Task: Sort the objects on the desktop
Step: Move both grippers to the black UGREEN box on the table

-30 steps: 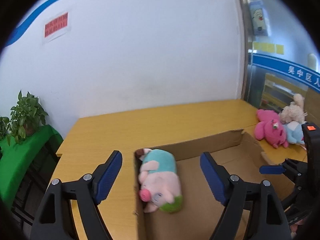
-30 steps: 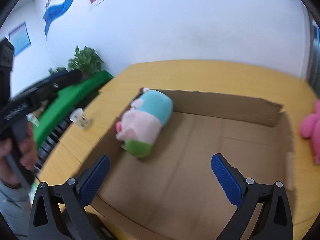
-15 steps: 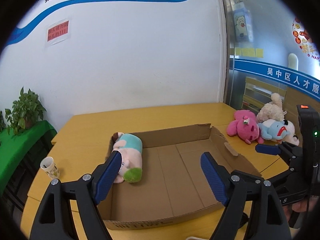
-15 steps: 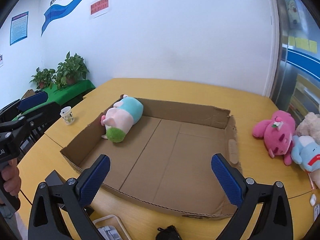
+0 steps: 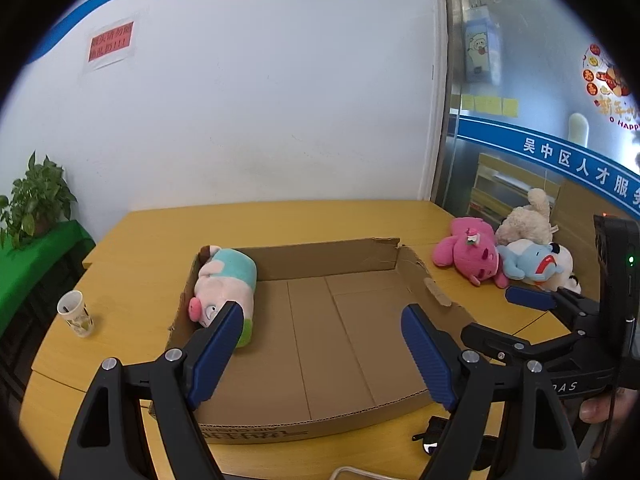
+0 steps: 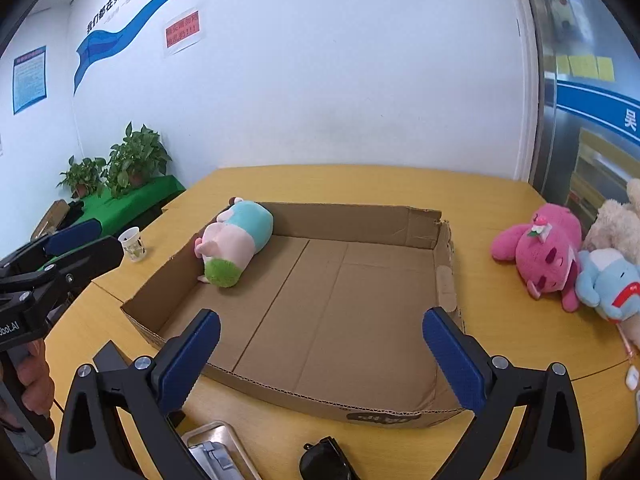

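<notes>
A shallow cardboard box (image 5: pixel 416 268) (image 6: pixel 444 288) lies on the yellow table. A pig plush (image 5: pixel 226 294) (image 6: pixel 234 242) in pink, teal and green lies in its far left corner. A pink plush (image 5: pixel 470 254) (image 6: pixel 540 250), a blue plush (image 5: pixel 532 264) (image 6: pixel 608 284) and a cream plush (image 5: pixel 526 222) lie on the table right of the box. My left gripper (image 5: pixel 322 354) is open and empty above the box's near edge. My right gripper (image 6: pixel 322 354) is open and empty, also at the near edge.
A paper cup (image 5: pixel 76 314) (image 6: pixel 134 244) stands on the table left of the box. A metal tray (image 6: pixel 218 454) and a small black object (image 6: pixel 326 460) lie at the near table edge. Potted plants (image 6: pixel 120 166) stand on a green shelf at the left.
Both grippers have pulled back and up from the box. The pig plush stays where it lay in the box corner. More of the table and the plush pile has come into view.
</notes>
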A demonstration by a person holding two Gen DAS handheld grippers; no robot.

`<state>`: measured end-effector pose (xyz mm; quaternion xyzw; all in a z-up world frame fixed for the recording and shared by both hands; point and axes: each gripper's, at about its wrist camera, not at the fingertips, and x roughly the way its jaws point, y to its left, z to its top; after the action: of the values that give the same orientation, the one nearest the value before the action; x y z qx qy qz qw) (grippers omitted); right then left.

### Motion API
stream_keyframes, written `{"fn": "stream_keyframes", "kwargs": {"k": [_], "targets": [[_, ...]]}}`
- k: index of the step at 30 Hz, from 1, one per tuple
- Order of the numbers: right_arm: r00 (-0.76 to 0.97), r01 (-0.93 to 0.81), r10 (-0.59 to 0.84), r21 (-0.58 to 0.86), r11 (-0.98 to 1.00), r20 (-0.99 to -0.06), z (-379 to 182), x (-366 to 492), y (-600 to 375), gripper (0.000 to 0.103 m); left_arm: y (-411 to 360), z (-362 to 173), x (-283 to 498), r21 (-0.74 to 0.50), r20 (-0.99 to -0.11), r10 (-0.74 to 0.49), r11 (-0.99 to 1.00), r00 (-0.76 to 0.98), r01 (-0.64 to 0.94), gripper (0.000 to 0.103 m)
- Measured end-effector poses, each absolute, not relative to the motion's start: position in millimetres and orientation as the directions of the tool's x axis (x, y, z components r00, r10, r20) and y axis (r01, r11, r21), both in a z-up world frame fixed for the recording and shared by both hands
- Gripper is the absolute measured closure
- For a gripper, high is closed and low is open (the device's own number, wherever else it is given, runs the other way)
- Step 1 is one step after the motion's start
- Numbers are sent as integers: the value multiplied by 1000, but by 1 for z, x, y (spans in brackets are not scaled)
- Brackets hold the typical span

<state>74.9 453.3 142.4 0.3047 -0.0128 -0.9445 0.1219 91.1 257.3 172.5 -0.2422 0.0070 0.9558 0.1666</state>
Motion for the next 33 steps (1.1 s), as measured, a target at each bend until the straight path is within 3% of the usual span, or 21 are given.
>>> {"fn": "stream_keyframes", "kwargs": {"k": [19, 26, 33], "targets": [[-746, 186, -186, 68, -980, -640, 115, 62, 446, 0, 245, 147, 75, -77, -531, 315, -942, -786, -326, 22], [-591, 334, -381, 214, -918, -711, 91, 56, 421, 0, 218, 140, 75, -55, -553, 276, -954, -786, -296, 22], [-356, 571, -598, 339, -747, -718, 62, 78, 350, 1, 171, 117, 79, -100, -613, 263, -961, -745, -257, 22]]}}
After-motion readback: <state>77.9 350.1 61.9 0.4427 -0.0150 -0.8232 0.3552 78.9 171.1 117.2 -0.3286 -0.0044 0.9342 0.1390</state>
